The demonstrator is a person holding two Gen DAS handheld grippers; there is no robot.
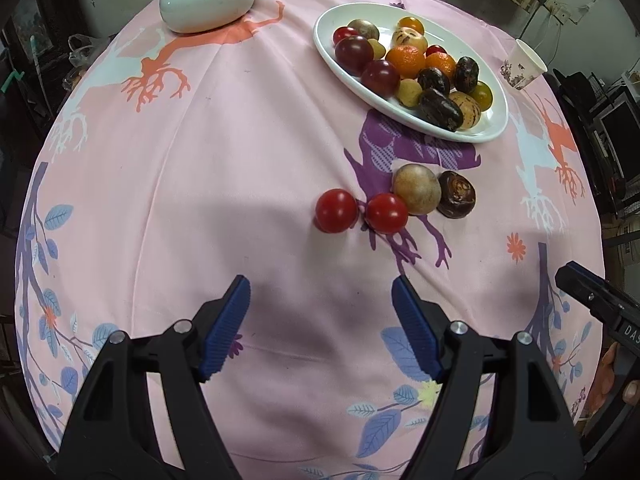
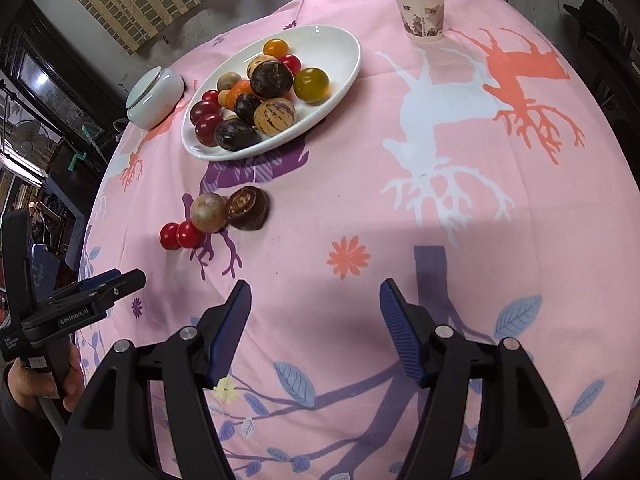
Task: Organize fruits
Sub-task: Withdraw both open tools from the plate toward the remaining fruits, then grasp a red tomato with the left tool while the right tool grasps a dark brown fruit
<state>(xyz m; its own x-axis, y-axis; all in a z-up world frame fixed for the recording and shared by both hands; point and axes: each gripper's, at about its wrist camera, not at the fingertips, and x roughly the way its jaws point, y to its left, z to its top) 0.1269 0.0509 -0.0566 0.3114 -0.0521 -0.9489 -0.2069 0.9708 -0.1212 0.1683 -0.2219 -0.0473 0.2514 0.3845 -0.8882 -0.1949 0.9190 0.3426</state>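
left gripper (image 1: 320, 300) wide, empty, above the cloth (image 1: 240, 160); right gripper (image 2: 316, 304) wide, empty too. plate (image 1: 332, 56) of mixed fruit at 1 o'clock, cup (image 1: 522, 64) beyond, lidded jar (image 1: 208, 0) at 11. loose ahead: two tomatoes (image 1: 336, 211), tan fruit (image 1: 416, 189), dark fruit (image 1: 457, 195), tan touching both neighbours.

Pink deer-print tablecloth (image 1: 200, 200), white plate (image 1: 328, 52), red tomatoes (image 1: 336, 211).

cloth (image 1: 240, 160): my table cover, matt pink fabric, creased
plate (image 1: 496, 120): glossy white ceramic
jar (image 1: 208, 0): glazed, smooth
cup (image 2: 420, 8): printed paper
tomatoes (image 1: 336, 211): shiny skins
my pads (image 1: 228, 328): ribbed blue rubber
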